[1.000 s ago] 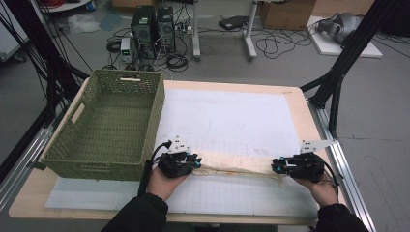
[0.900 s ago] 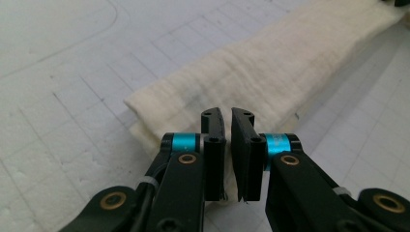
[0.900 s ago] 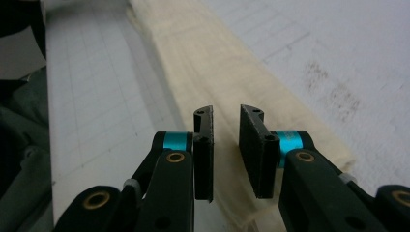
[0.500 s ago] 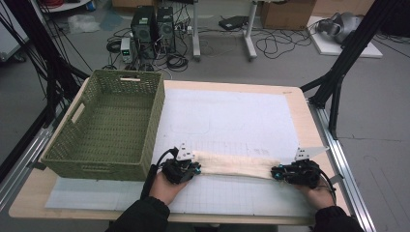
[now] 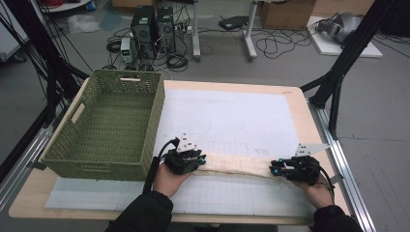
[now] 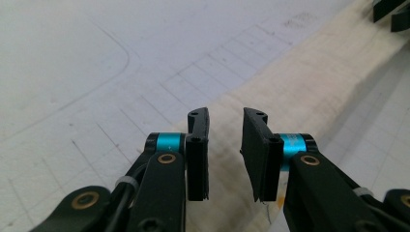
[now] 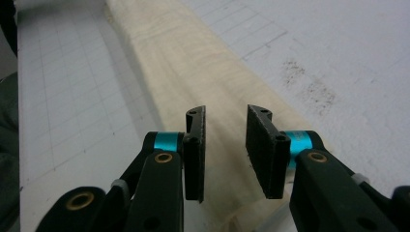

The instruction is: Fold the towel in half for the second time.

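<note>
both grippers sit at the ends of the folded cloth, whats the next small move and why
Probably lift both clear. The left hand-held gripper and right hand-held gripper have just been opening, with nothing pinched, and the cream cloth lies flat in a long strip on the mat.

Even, soft overhead light fills the room, and the white mat (image 5: 227,116) shows pale without hard glare. Shadows are faint and short under the hands. Both gripper views are sharp near the jaws, softening toward the far corners.
</note>
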The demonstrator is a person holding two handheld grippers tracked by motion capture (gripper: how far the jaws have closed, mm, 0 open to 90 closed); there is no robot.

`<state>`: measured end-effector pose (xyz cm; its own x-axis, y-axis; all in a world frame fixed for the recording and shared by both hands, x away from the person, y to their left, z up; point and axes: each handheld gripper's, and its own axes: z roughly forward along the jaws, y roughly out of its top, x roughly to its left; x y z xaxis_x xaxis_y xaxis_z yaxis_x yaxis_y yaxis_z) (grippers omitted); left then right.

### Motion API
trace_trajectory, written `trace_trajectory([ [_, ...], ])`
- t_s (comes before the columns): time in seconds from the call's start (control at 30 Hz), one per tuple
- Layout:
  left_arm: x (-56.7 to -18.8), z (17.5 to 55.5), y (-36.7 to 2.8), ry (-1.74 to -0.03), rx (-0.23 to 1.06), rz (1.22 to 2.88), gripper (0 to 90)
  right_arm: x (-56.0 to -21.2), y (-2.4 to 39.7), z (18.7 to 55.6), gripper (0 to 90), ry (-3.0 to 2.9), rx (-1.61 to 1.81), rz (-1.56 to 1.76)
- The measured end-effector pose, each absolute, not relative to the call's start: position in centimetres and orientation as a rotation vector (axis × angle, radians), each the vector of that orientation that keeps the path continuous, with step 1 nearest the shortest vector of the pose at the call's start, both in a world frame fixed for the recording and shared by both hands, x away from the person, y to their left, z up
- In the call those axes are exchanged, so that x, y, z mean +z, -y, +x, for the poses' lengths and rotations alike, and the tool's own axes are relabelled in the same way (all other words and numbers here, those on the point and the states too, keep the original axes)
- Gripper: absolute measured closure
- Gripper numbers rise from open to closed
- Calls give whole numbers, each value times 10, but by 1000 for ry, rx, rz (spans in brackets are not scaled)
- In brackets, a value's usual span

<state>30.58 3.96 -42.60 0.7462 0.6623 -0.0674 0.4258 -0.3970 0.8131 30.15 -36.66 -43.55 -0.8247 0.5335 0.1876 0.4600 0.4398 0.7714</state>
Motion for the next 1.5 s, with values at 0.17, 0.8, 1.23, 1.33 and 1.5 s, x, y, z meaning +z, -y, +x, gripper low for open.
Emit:
trace_trajectory([
  [0.17, -431, 304, -37, -822, 331, 2105, 710, -442, 366, 299, 676, -2633, 1283, 904],
  [0.8, -444, 299, -44, -817, 316, 2125, 701, -447, 370, 293, 661, -2601, 1289, 924],
  [1.23, -444, 298, -43, -821, 322, 2129, 699, -446, 369, 293, 635, -2600, 1287, 932],
  [1.33, -444, 298, -44, -819, 321, 2129, 698, -446, 368, 294, 625, -2597, 1286, 931],
  [1.5, -441, 297, -43, -828, 309, 2119, 646, -444, 368, 294, 583, -2585, 1311, 942],
])
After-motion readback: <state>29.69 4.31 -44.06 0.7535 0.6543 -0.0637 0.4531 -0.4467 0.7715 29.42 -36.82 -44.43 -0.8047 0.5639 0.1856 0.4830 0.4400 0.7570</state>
